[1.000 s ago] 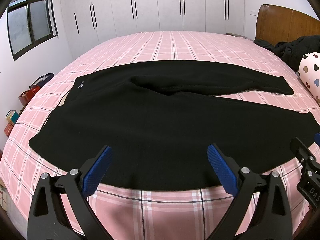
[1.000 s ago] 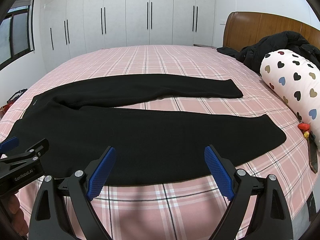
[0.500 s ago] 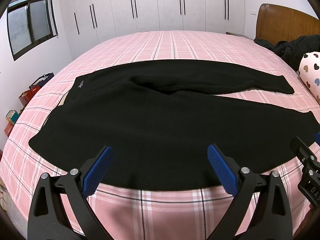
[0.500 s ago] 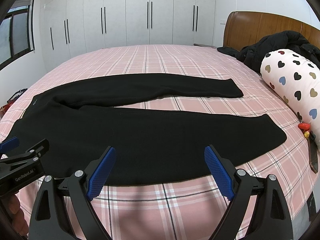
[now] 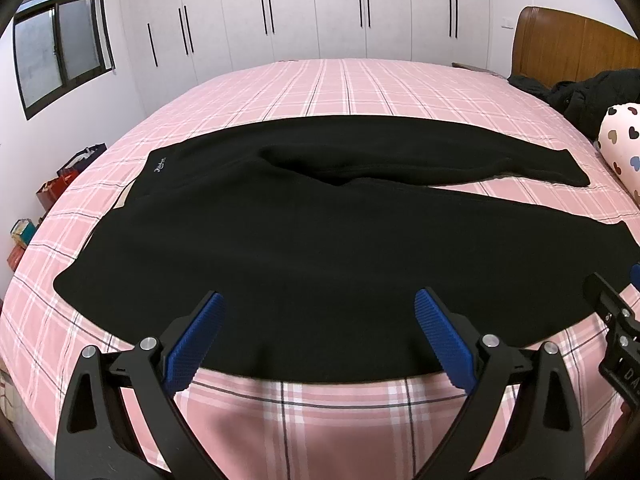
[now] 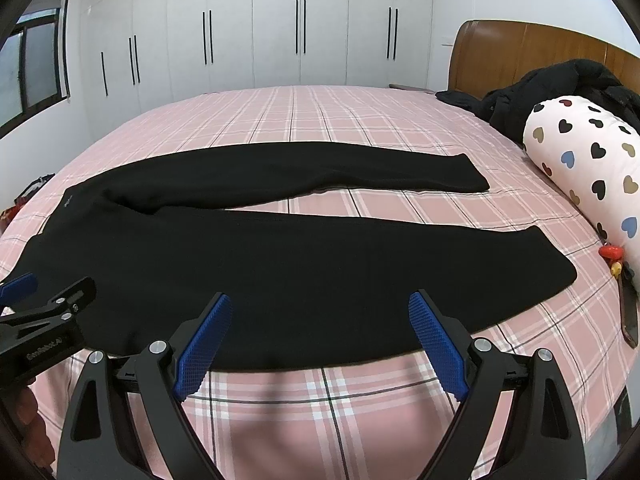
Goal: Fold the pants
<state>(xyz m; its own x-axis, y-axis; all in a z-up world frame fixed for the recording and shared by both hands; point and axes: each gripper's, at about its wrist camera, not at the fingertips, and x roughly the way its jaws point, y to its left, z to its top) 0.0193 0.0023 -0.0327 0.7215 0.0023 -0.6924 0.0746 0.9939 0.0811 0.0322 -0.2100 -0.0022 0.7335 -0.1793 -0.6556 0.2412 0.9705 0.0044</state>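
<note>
Coloured paper bags [image 5: 66, 178] sit on the floor at far left. Black fleece pants [image 5: 320, 236] lie flat on the pink plaid bedsheet [image 5: 340, 92], legs splayed rightward. The left gripper [image 5: 320, 340] and right gripper [image 6: 320, 338] hover at the near hem, jaws apart, empty. A heart-print bolster [image 6: 588, 160] and, seemingly, a dark jacket [image 6: 560, 84] lie at right.

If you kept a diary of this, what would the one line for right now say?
stage: before first fold | pants: flat on bed, legs apart | left gripper: open, empty | right gripper: open, empty
</note>
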